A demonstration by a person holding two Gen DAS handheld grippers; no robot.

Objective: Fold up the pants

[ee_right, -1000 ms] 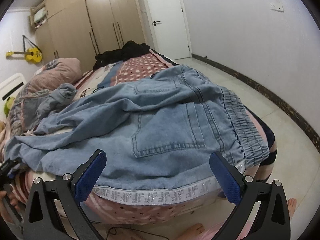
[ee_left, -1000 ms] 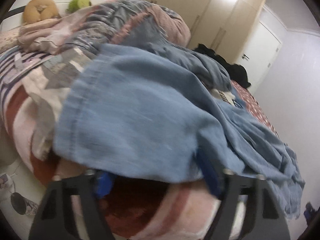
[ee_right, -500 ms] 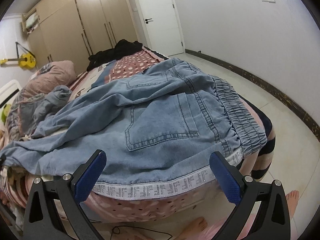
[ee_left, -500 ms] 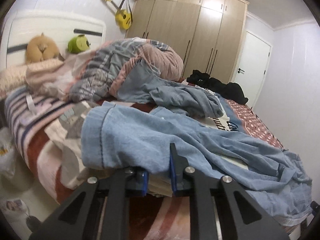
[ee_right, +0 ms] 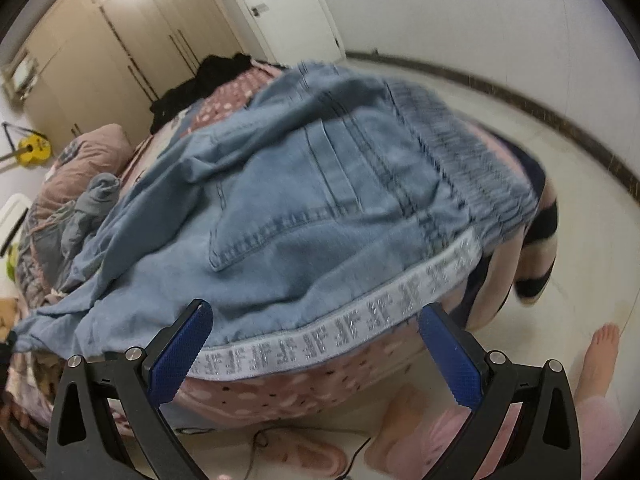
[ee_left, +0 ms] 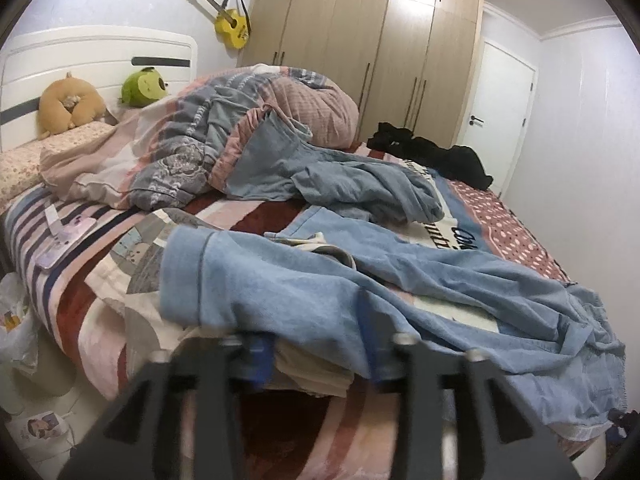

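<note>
Light blue denim pants (ee_left: 304,280) lie rumpled across the bed, hem end toward the left wrist camera. My left gripper (ee_left: 316,344) has its blue pads partly apart at the hem edge, with denim draped over them. In the right wrist view the pants' seat, back pocket and elastic waistband (ee_right: 320,216) face me, with a white lettered side stripe (ee_right: 352,332) along the near edge. My right gripper (ee_right: 316,352) is open, its fingers either side of that stripe, not touching it.
A second denim garment (ee_left: 344,176) and a bunched quilt (ee_left: 224,128) lie farther up the bed. Black clothes (ee_left: 436,152) sit at the far side. Plush toys (ee_left: 72,100) rest by the headboard. A phone (ee_left: 68,240) lies on the blanket. Bare feet (ee_right: 600,356) stand on the floor.
The left gripper closed to a narrow gap on the hem, lowered it to the bed, and has now opened wider. The right gripper stayed open and tilted closer to the striped edge.
</note>
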